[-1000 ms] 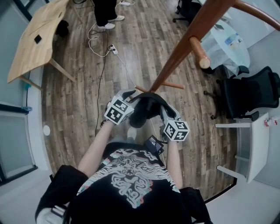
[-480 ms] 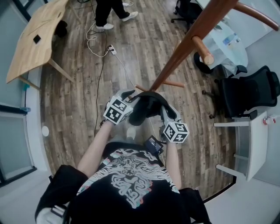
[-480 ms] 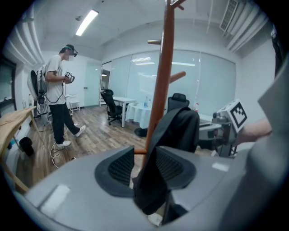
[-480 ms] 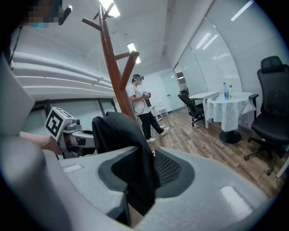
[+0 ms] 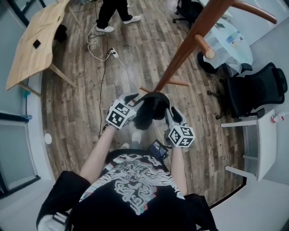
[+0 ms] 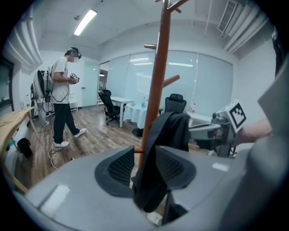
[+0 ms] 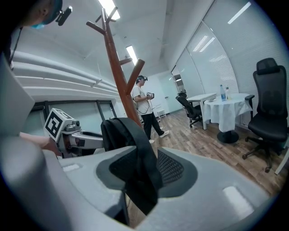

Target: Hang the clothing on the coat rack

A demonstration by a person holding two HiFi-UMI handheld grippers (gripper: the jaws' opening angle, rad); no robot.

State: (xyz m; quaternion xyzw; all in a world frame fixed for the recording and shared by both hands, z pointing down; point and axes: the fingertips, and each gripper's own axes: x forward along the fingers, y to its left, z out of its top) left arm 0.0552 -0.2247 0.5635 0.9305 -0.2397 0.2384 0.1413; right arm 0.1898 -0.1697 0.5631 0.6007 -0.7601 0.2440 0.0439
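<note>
While the right gripper [image 7: 143,168] has just been opening its jaws wide, a black strap of the clothing [image 5: 151,107] lying loose between them, the left gripper [image 6: 145,168] is pinching the other fold, so it is hanging mid-frame in the head view, beside the rack [image 5: 183,54]. No peg [image 5: 205,47] is carrying it yet. The freed side is likely sliding out, and its swing risks dragging the rest from the one grip to the floor [image 5: 90,90].

Wooden table [image 5: 36,40] far left; cables [image 5: 96,44] on floor [image 5: 76,106] near standing person [image 5: 109,11]; black chair [image 5: 253,90] at right, white table [image 5: 260,144] below it.
</note>
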